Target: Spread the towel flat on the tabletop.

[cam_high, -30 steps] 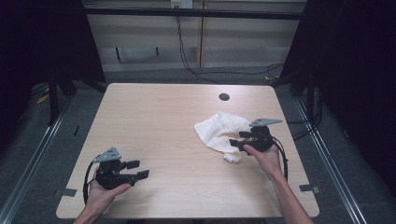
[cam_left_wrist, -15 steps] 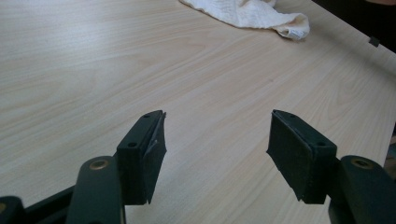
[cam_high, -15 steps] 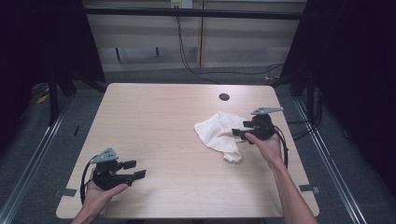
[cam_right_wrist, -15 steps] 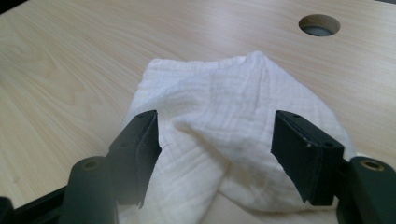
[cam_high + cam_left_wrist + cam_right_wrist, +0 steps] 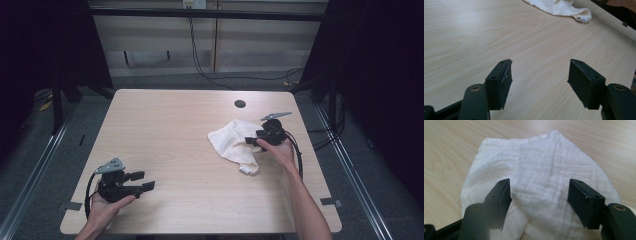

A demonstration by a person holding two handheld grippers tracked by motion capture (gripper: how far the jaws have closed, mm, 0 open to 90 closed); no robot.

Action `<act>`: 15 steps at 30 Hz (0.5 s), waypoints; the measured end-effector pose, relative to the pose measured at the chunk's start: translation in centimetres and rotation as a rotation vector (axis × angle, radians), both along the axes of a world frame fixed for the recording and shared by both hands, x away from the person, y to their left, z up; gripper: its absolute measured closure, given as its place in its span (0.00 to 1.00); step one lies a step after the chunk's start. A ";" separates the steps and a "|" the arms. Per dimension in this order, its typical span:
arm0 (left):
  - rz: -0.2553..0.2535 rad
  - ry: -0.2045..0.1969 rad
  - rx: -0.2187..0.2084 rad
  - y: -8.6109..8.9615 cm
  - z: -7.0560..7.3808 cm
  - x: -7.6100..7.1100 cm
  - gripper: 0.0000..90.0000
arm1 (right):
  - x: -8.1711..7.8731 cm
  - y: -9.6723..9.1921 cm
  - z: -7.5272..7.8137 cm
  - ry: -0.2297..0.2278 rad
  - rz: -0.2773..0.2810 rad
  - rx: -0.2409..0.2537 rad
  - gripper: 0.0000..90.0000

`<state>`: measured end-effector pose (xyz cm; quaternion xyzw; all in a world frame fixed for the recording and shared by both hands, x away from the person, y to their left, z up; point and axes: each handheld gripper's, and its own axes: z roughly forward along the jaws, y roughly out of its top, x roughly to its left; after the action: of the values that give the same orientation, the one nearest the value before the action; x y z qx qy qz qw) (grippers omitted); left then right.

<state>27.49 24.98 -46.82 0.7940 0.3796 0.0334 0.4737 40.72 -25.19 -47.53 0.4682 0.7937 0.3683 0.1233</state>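
Pale wood-grain laminate forms the table (image 5: 190,150), which carries all items in the high view.

Left gripper (image 5: 142,181): positioned near the front left corner of the table, held in the person's left hand (image 5: 102,210), with a grey three-cornered plate on top and a black cable looping at its left side. Its jaws point toward the right side of the table. In the left gripper view (image 5: 540,82) the two black jaws stand spread wide apart with bare table surface between them; nothing is gripped. The white cloth (image 5: 559,7) lies well apart from these jaws, at the top of that view.

Table centre: bare wood. A small dark round hole (image 5: 240,104) sits toward the far edge.

White cloth (image 5: 232,142): lies crumpled on the right half of the table, its rolled corner pointing toward the front edge.

Right gripper (image 5: 251,140): held in the person's right hand (image 5: 277,152) at the right edge of the cloth, jaws pointing left over it. In the right gripper view (image 5: 540,202) the jaws are spread wide, one on each side of a raised fold of the cloth (image 5: 544,182). The cloth lies between and beneath them, not pinched. Whether the jaw tips touch the fabric cannot be determined.
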 end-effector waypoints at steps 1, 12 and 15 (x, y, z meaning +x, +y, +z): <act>0.000 0.000 0.000 0.0 0.0 0.0 0.39 | 0.0 0.0 0.0 0.000 0.000 0.000 0.39; -0.003 0.004 0.005 -0.4 0.0 0.2 0.39 | 0.0 0.2 -2.5 0.044 -0.028 -0.030 0.69; -0.011 0.005 0.003 -0.3 0.0 0.2 0.40 | -0.1 -0.2 -2.7 0.031 -0.049 -0.013 0.78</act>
<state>27.66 24.68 -46.78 0.7968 0.3764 0.0294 0.4717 40.64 -25.36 -50.21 0.4924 0.7860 0.3529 0.1232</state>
